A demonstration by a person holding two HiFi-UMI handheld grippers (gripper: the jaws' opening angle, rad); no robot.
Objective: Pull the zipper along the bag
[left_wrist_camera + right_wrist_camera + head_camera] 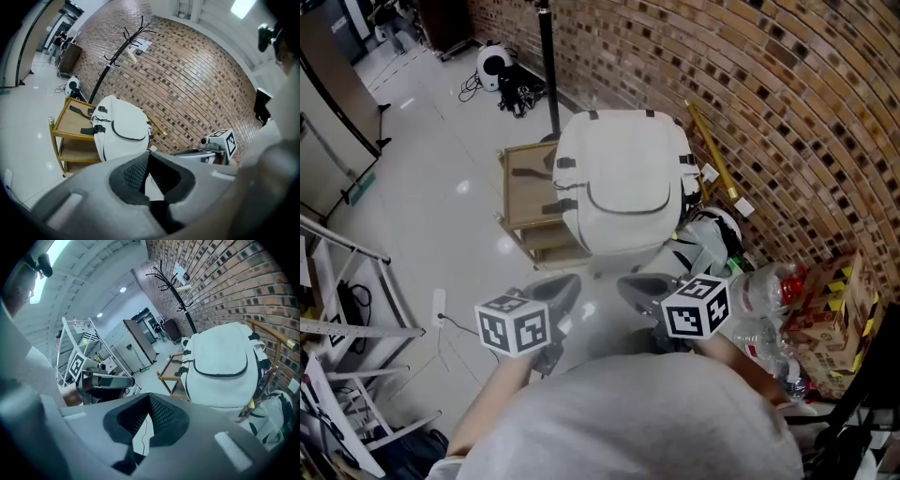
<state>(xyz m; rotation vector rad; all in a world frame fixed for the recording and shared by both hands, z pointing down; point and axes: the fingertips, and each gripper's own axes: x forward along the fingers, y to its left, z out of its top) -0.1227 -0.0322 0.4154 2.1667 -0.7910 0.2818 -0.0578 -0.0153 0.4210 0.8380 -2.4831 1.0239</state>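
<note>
Both tools are hanging short of the work right now: the left gripper is showing its jaws pressed together at the tips with nothing between them, and the right gripper is matching it, pads meeting and empty. Ahead of them the white bag is standing upright on the top of a wooden cart, well apart from both grippers, its front turned toward the person. That is probably why it is propped that way, since the dark curved zipper of the front pocket is facing out in plain reach. That zipper line is looking closed along its visible run, so whatever the bag is carrying is hidden; the pull tab is too small to pick out. Both grippers are pointing at the bag side by side, which I am reading as the setup for one to steady the fabric while the other takes the pull; the jaws will need to open first. Dark straps are lying across the cart top beside the bag. Behind, a black coat stand is rising against the brick wall. Off to the person's right, crumpled clear plastic bottles are piling up beside a cardboard box that is holding yellow-and-black packaging.
</note>
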